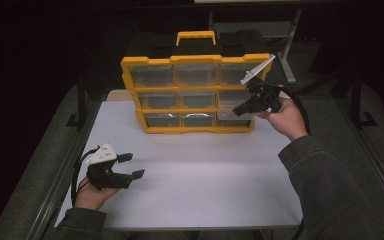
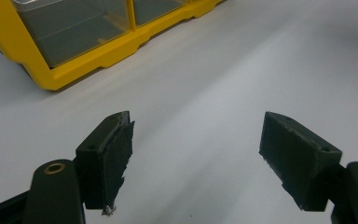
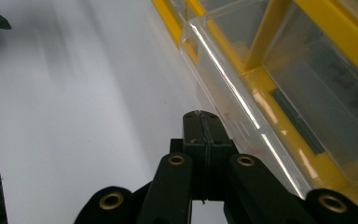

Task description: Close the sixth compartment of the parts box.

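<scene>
A yellow organizer [image 1: 130, 85] with clear drawers and a yellow handle stands upright at the back of the white table [image 1: 205, 170]. Its bottom right drawer [image 1: 227, 117] sticks out a little from the frame. My right gripper [image 1: 237, 111] is shut with nothing between its jaws, its tip close beside that drawer's front. In the right gripper view the shut gripper [image 3: 201, 116] lies along the clear drawer [image 3: 233, 79]; I cannot tell whether they touch. My left gripper [image 1: 134, 165] rests near the front left of the table, open and holding nothing [image 2: 196, 140].
The organizer's lower left corner [image 2: 88, 60] lies ahead of the left gripper, across bare table. Dark floor and table legs surround the table. A cable [image 1: 300, 107] loops from the right gripper past the hand.
</scene>
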Available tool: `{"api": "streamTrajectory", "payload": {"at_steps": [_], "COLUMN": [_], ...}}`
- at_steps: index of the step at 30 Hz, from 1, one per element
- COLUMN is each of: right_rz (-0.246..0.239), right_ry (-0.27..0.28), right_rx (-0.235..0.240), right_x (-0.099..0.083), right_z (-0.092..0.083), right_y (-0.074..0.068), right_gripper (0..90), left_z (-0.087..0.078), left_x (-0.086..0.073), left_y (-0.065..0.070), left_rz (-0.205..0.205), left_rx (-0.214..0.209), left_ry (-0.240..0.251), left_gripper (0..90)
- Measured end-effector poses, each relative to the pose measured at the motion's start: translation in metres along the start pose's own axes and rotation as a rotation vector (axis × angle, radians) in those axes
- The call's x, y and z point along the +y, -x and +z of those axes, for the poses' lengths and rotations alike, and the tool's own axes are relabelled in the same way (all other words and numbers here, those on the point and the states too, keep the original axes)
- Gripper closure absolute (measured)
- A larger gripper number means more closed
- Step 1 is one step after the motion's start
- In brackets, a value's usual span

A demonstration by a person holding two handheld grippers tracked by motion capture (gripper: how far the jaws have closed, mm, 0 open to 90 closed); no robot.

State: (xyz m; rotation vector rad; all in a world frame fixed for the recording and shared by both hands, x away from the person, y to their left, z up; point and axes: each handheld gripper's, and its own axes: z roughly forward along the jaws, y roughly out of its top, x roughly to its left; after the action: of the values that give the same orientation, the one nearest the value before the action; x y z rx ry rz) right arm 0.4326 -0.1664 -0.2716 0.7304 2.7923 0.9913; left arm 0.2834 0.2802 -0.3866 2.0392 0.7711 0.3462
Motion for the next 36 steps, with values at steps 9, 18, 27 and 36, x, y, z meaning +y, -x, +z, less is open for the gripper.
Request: {"api": "streamTrajectory", "payload": {"at_steps": [9,18,27,36], "right_rz": [0.005,0.007,0.028,0.055], "right_ry": [0.001,0.008,0.01,0.019], "right_rx": [-0.005,-0.009,-0.032,-0.042], "right_x": [0.003,0.004,0.005,0.006], "right_z": [-0.004,-0.004,-0.005,-0.006], "right_y": [0.001,0.004,0.009,0.013], "right_gripper": [89.0,89.0,89.0,89.0], "left_z": [-0.001,-0.001,-0.001,-0.002], "left_x": [0.0,0.001,0.001,0.001], "left_y": [0.0,0.0,0.001,0.001], "left_rz": [0.0,0.001,0.0,-0.005], "left_rx": [0.001,0.002,0.003,0.002], "left_ry": [-0.001,0.002,0.004,0.005], "left_gripper": [24.9,24.9,24.9,24.9]}}
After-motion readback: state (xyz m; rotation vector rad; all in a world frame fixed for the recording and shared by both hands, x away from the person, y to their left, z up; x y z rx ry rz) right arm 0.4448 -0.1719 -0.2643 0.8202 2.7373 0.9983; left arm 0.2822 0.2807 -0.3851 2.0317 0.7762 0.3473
